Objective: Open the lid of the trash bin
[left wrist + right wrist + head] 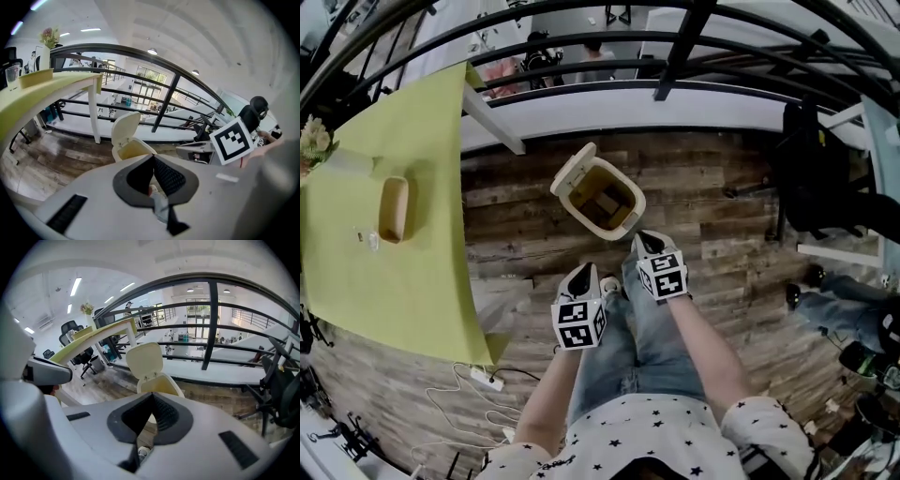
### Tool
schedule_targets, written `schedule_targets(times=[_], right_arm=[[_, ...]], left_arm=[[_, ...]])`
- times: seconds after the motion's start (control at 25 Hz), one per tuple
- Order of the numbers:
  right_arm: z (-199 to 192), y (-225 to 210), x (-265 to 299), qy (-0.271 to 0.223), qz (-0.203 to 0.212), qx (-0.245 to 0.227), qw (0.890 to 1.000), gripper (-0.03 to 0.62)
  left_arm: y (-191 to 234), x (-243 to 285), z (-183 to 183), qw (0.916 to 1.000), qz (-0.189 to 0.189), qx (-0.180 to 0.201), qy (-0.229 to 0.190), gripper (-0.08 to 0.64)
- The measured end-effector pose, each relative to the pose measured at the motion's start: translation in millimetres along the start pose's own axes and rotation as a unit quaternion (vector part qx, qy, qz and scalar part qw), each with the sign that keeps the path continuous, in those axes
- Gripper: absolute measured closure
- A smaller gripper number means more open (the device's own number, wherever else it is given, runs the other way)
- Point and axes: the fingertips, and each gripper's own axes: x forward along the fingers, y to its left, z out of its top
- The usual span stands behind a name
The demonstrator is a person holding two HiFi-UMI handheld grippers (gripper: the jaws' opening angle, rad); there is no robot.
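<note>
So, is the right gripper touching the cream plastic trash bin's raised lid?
Apart. The head view shows the bin's open mouth lying between the right gripper and the lid.

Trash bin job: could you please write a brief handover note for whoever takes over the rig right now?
Left gripper: shut, empty, short of the bin.
Right gripper: shut, empty, also clear of it.
Trash bin: on the wooden floor ahead of the person, near the yellow-green table.
Done: lid stands raised at the bin's far edge and the inside shows.
Left: nothing on the lid, it seems; avoid knocking it shut.
</note>
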Motion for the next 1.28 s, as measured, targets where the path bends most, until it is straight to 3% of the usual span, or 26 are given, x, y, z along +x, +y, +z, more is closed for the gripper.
schedule_targets(times=[0.68,1.04,1.28], right_arm=[[56,45,-133,-0.083,0.009,-0.002,0.997,0.598],[90,65,-188,-0.128,0.021,-0.031,0.991,0.598],[102,72,-208,-0.152,0.017,-0.05,0.987,0.598]], left_arm=[[-42,-75,51,0.9984,-0.033,0.017,-0.043,0.549],[-46,-112,76,0.9966,-0.034,0.01,-0.075,0.549],[-43,-126,91,0.9951,-0.032,0.03,-0.089,0.549]])
